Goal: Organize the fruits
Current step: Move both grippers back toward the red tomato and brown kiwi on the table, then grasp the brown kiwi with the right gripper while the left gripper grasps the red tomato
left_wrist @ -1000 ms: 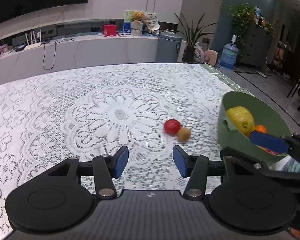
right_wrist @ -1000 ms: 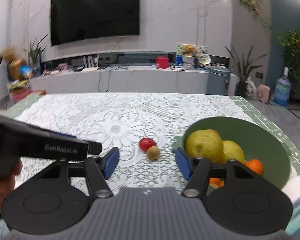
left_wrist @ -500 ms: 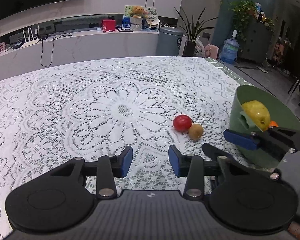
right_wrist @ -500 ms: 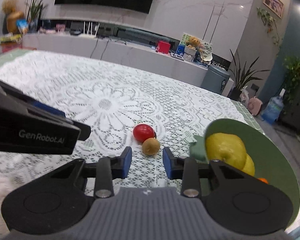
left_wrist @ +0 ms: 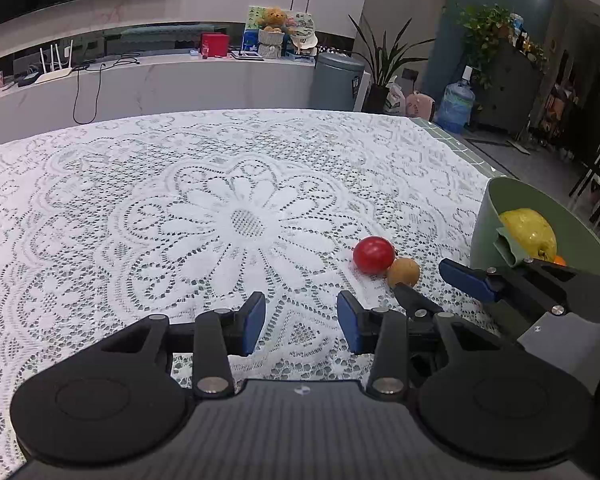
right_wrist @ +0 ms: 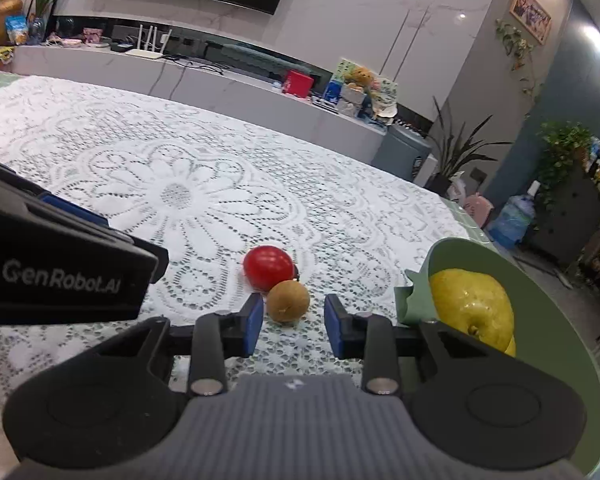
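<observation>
One readable label, "GenRobot.AI", marks the left gripper, whose fingers stand apart, empty. Right gripper fingers gape behind the brown fruit, untouched; the green bowl is cut off.

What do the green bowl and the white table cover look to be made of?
Green bowl: probably matte plastic, going by its even colour, dull sheen and thin moulded rim with a notched lip, though glazed ceramic can't be ruled out. Table cover: white lace fabric, with open holes showing a darker surface through a woven flower pattern.
</observation>
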### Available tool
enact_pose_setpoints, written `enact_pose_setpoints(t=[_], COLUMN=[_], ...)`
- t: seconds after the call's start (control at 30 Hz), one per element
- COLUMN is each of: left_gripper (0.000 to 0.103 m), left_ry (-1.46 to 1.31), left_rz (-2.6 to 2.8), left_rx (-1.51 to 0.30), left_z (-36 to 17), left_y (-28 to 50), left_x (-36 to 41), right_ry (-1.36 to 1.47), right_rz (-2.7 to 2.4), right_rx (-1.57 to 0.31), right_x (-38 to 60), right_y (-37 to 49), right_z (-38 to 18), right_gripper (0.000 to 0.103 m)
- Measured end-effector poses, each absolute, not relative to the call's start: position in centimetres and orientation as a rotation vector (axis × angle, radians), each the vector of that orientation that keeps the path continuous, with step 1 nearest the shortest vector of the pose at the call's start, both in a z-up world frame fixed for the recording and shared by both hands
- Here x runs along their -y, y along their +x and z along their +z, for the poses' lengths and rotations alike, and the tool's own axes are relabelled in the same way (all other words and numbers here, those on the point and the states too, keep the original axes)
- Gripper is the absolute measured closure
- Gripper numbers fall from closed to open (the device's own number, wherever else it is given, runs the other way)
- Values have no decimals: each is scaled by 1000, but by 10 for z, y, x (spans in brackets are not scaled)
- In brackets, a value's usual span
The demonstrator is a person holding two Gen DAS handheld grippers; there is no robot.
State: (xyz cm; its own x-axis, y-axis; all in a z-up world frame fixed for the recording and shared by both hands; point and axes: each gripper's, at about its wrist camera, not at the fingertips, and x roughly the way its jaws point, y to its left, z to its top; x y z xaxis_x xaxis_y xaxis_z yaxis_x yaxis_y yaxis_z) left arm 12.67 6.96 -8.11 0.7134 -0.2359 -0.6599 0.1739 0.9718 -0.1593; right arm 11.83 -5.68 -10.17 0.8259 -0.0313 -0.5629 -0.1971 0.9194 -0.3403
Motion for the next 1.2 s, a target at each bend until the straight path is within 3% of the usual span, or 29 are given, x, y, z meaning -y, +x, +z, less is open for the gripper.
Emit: enact_pose_setpoints(t=[0.6,1.2], left_gripper=[55,58], left_ry=[-125,-175], left_rz=[-165,-231], left_rx=[-751,-726], left_z=[-81,-77], left_y=[131,130], left_x=[-88,-90], right_ry=[-38,26], right_rz=[-22,8], right_rx=[-690,-694], right_x=[73,80], right_y=[130,142], right_z=[-98,-100], right_gripper=[72,81])
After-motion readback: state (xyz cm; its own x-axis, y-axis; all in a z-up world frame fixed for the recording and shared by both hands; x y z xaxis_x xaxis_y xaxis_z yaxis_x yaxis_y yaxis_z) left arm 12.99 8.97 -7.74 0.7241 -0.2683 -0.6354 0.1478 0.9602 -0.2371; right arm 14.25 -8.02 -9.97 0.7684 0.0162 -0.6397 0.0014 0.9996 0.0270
